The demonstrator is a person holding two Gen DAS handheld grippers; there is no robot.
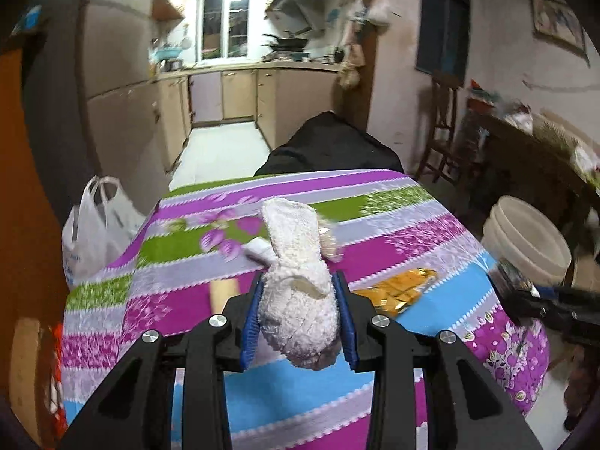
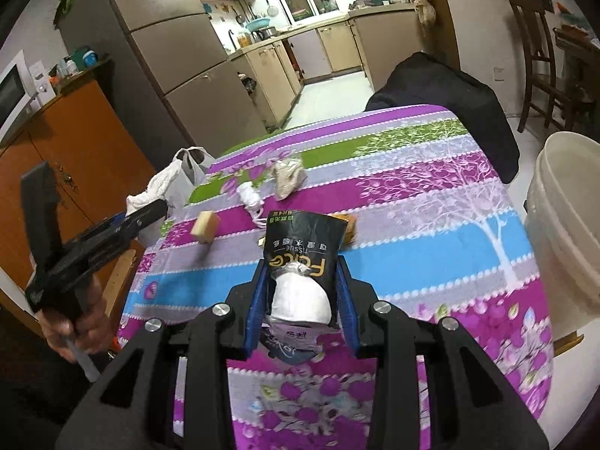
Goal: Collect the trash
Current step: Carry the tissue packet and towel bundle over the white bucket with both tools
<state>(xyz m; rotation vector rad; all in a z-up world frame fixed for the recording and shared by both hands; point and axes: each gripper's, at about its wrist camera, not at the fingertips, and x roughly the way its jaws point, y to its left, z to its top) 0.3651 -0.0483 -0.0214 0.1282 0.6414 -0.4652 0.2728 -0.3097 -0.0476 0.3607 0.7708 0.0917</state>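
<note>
Claws (image 1: pixel 299 318) (image 2: pixel 300 305) grip cloth (image 1: pixel 296 292), wrapper (image 2: pixel 305 258).

The black tissue packet (image 2: pixel 305 258), which stood between the blue pads of the right gripper (image 2: pixel 302 300), carried the only print that could be read. It appeared upside down in the right wrist view: large gold letters that looked like "FOLO", though the last letters were not sure, and the smaller word "TISSUE". Some Chinese characters were also printed on it, too small to read.
</note>
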